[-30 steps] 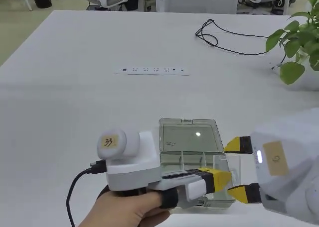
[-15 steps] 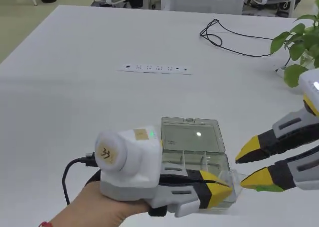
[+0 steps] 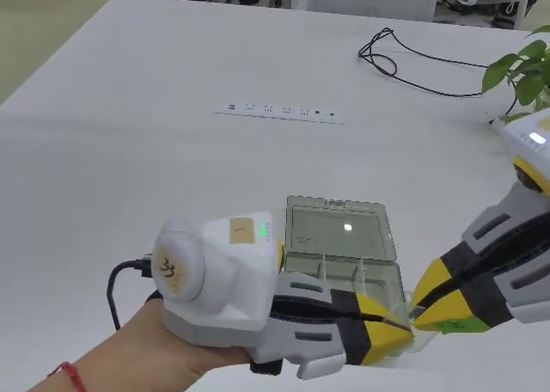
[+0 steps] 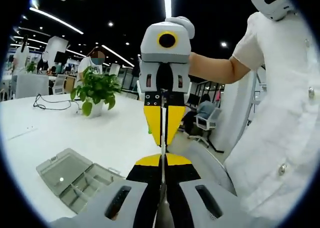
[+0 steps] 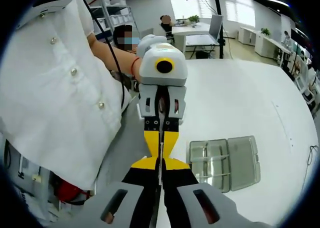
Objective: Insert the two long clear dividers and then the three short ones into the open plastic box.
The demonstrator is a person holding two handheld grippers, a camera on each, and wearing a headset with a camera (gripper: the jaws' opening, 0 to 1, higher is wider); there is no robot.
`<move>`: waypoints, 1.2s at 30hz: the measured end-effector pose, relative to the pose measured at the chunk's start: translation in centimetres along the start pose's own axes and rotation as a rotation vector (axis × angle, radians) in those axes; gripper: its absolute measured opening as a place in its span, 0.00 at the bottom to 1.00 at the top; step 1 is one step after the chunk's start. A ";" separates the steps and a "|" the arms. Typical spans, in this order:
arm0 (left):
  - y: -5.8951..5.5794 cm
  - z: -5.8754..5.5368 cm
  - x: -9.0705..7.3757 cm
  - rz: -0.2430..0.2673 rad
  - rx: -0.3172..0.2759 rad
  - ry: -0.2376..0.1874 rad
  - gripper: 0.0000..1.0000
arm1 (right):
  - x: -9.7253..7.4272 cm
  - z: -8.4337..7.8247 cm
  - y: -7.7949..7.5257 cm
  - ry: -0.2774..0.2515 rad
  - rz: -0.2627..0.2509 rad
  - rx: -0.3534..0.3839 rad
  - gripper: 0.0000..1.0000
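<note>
Since the left tool [image 3: 378, 327] and right tool [image 3: 425, 302] meet tip to tip, each pressed onto one thin clear divider [image 4: 162, 150] held edge-on, it looks steadied for lowering into the open box [image 3: 339, 230] just beneath, near right on the worktop [image 3: 129, 134].

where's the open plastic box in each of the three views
Head view: open plastic box at lower centre, just right of middle.
Left gripper view: box at lower left.
Right gripper view: box at lower right.
Shared landmark: the white table it lies on.
</note>
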State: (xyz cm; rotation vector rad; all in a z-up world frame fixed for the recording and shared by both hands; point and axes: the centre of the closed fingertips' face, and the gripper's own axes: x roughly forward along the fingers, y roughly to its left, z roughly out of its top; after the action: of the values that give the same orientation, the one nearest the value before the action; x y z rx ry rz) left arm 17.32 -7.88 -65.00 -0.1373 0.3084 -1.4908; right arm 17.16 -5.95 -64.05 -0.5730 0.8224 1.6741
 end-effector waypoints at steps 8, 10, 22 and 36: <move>-0.1 0.0 -0.2 -0.012 0.012 -0.003 0.00 | 0.3 0.3 0.5 -0.005 0.028 -0.003 0.03; -0.2 -0.1 -0.2 -0.014 0.014 0.000 0.00 | 0.4 0.3 0.7 -0.004 0.032 -0.006 0.03; 0.1 -0.8 -0.3 0.006 0.008 0.026 0.01 | 0.6 0.1 0.7 0.001 0.017 -0.013 0.02; 1.2 -2.2 -1.9 0.082 -0.018 0.051 0.12 | -0.1 -0.5 -0.4 0.012 -0.036 -0.006 0.02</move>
State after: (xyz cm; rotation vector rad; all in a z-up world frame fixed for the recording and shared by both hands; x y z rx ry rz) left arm 17.76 -5.71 -67.18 -0.1000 0.3653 -1.4120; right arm 17.51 -6.37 -64.42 -0.5989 0.8113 1.6425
